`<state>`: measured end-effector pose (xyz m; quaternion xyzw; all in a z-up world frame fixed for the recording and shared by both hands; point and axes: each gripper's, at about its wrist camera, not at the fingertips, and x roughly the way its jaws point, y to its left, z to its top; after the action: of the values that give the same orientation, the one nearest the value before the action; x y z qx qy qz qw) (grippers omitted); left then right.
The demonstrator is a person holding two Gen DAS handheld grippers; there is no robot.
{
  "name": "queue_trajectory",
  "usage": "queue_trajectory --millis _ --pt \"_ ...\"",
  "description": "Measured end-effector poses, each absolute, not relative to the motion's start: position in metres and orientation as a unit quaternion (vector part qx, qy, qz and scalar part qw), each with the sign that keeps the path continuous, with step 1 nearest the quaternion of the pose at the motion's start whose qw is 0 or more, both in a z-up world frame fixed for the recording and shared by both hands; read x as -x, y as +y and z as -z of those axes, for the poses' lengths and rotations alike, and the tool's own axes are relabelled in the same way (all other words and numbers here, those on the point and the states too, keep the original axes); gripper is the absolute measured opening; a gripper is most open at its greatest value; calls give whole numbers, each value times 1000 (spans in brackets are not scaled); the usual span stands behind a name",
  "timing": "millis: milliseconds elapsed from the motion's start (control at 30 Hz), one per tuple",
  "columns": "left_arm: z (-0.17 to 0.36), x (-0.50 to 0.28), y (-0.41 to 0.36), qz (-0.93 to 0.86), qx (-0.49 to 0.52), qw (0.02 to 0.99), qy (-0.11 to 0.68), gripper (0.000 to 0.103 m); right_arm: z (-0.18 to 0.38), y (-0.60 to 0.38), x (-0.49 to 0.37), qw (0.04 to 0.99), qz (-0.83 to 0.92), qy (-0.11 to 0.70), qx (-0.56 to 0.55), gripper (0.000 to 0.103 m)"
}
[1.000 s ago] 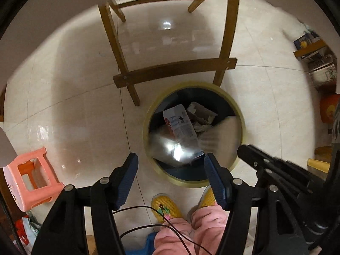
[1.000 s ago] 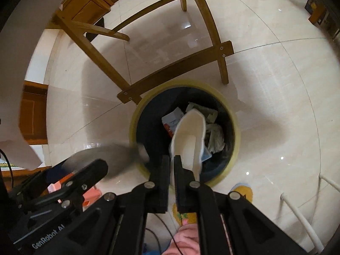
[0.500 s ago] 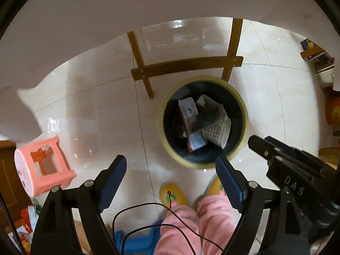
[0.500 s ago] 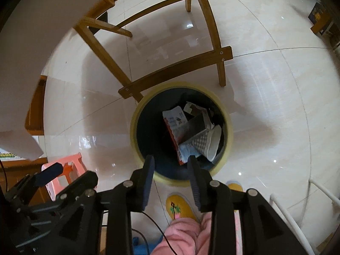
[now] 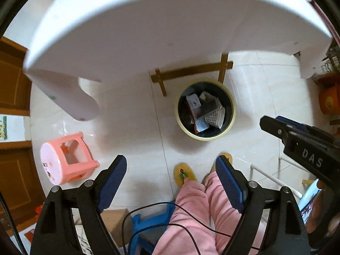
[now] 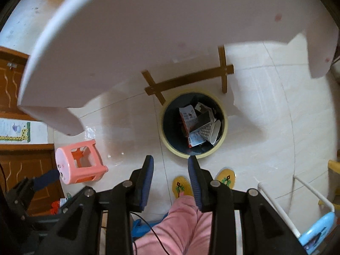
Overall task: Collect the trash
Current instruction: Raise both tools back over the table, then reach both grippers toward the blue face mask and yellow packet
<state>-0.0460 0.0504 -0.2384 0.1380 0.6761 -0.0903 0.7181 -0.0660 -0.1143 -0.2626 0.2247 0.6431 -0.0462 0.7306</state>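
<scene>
White table (image 5: 170, 31) fills the whole top of both views, with its brown wooden crossbar (image 5: 191, 71) showing underneath. Glossy cream tile floor (image 5: 131, 127) below. A pink plastic stool (image 5: 68, 157) lies tipped on its side over by the brown wooden doors (image 5: 12, 80). Closer in: yellow slippers (image 5: 183, 175), pink trousers (image 5: 191, 218), a blue stool (image 5: 153, 216), a thin black cable (image 5: 148, 210) and a white rack (image 6: 308, 189).
</scene>
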Motion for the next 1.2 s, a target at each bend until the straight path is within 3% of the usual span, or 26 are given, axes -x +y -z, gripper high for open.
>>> queue_trajectory --millis 467,867,1200 --pt "87 24 69 111 -127 801 574 84 119 -100 64 796 61 573 -183 34" --pt "51 -4 76 114 -117 827 537 84 44 -93 36 853 69 502 -126 34" --pt "27 -50 72 98 -93 847 514 84 25 -105 5 865 59 489 -96 34"
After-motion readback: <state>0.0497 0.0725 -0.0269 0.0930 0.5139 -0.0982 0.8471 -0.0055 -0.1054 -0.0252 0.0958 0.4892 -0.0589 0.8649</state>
